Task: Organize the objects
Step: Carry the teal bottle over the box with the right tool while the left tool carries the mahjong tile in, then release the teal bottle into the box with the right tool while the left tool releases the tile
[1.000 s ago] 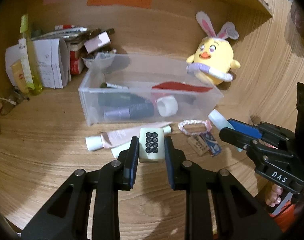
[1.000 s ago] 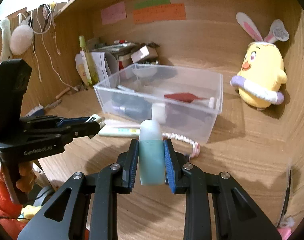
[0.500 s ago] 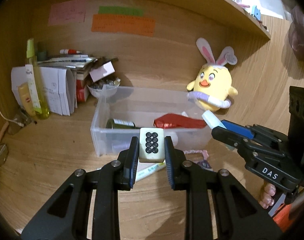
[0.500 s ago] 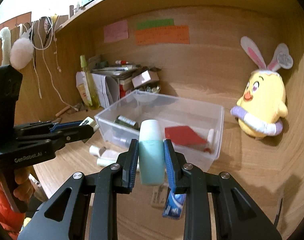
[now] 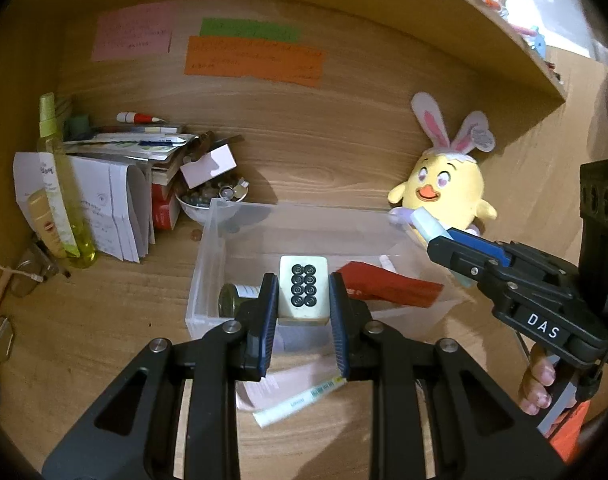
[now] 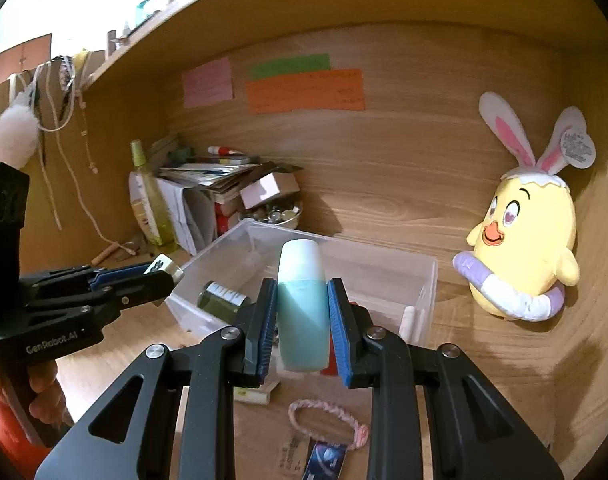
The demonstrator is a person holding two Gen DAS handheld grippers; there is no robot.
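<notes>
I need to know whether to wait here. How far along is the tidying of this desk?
Partly done. The clear bin already holds a dark jar and a red packet. In hand: the left tongs grip a mahjong tile and the right tongs a teal bottle, both held near the bin. Left on the desk: a pink braided bracelet, a small blue packet and a tube.
</notes>
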